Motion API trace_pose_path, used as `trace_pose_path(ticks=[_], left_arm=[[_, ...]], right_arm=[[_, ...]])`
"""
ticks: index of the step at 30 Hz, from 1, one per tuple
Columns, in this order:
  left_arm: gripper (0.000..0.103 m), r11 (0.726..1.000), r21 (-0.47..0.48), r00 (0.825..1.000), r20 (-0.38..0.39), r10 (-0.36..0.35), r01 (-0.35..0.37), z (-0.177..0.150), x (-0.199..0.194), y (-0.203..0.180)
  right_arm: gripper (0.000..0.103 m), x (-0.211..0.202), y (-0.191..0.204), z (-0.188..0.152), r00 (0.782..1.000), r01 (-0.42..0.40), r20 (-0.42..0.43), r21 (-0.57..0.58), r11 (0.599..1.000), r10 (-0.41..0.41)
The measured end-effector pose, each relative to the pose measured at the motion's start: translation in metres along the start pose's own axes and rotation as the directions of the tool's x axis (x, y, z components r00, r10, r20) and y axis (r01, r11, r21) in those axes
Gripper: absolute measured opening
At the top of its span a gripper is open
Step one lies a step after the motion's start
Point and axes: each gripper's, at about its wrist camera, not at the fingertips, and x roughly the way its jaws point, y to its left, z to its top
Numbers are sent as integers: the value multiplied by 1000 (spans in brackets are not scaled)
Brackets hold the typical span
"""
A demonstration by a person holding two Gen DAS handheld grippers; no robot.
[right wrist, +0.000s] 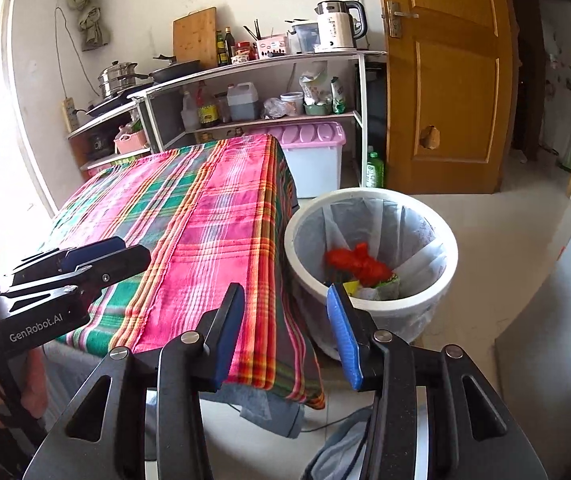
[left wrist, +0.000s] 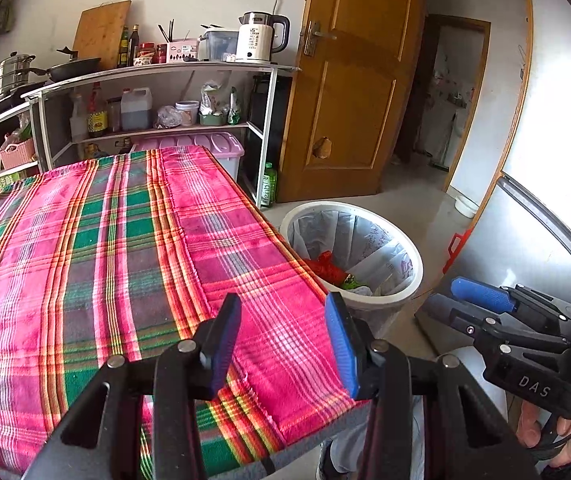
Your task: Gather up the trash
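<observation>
Since the red trash (right wrist: 359,264) sits in the white bin (right wrist: 451,256) right of the bare bench (left wrist: 105,240), your left claw (left wrist: 283,344) and right claw (right wrist: 287,338) gape empty, so you look nearly done.

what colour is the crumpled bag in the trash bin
Red; the crumpled plastic bag shows best in the right wrist view.

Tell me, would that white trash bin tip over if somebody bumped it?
Probably, if bumped hard. The white trash bin looks like thin plastic and holds only a little trash at the bottom, so it is likely light. It also seems narrower toward its base, which would make it easier to tip. A gentle nudge might just slide it across the smooth floor.
</observation>
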Motion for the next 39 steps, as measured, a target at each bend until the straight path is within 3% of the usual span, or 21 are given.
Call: trace_pose_path(ticks=[18, 39], left_arm=[[45, 999, 6, 999, 23, 45, -45, -40, -37, -9], [45, 999, -1, 999, 16, 45, -45, -46, -39, -10]], right_arm=[[44, -28, 24, -34, 1000, 1, 30, -44, 999, 0], [44, -30, 20, -35, 1000, 9, 30, -35, 999, -8]])
